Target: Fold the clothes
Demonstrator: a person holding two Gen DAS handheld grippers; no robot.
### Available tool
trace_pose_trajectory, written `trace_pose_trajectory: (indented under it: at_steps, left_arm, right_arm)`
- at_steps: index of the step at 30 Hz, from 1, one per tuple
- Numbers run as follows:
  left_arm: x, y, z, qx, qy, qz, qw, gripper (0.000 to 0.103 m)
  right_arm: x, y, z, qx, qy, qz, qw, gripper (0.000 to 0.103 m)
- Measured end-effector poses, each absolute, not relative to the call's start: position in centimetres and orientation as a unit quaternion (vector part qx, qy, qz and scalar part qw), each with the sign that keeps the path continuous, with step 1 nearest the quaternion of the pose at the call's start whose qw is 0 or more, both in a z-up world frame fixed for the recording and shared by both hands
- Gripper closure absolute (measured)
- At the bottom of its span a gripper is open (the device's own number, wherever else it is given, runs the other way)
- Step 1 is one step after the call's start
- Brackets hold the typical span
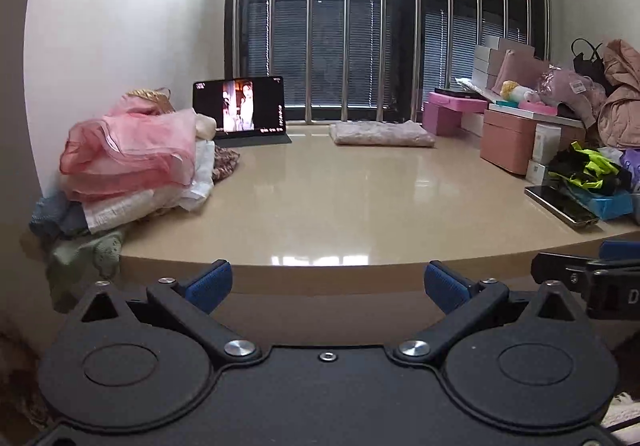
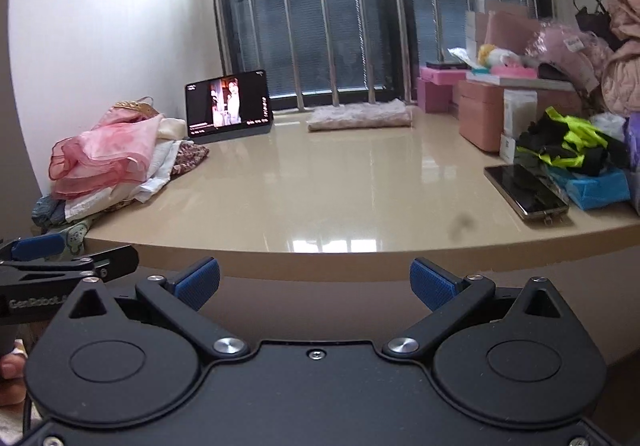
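Clothes sit in a messy pile at the left end of the shiny tan counter, by the wall, with a pink see-through piece on top. One folded pale pink cloth lies flat at the back by the window bars, its long side running left to right. A tablet stands between them, screen lit. A phone lies at the right near a blue box. The left tongs are wide apart and hold nothing, in front of the counter edge. The right tongs are wide apart and hold nothing too, just beside them.
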State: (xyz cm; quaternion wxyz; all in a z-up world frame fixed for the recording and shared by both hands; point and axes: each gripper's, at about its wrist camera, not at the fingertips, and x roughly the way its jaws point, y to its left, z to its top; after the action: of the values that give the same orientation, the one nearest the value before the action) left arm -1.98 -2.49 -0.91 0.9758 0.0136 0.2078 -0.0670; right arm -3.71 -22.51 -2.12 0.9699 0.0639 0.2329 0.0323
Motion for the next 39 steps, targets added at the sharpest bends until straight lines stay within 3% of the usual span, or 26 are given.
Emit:
trace_pose_trajectory:
  at_steps: [39]
  left_arm:
    - [-2.38, -1.8, -0.78, -0.011, 0.203, -0.076, 0.976, 0.0]
  right_arm:
    - [-2.92, -22.48, -2.72, 0.068, 0.263, 0.044, 0.961, 0.0]
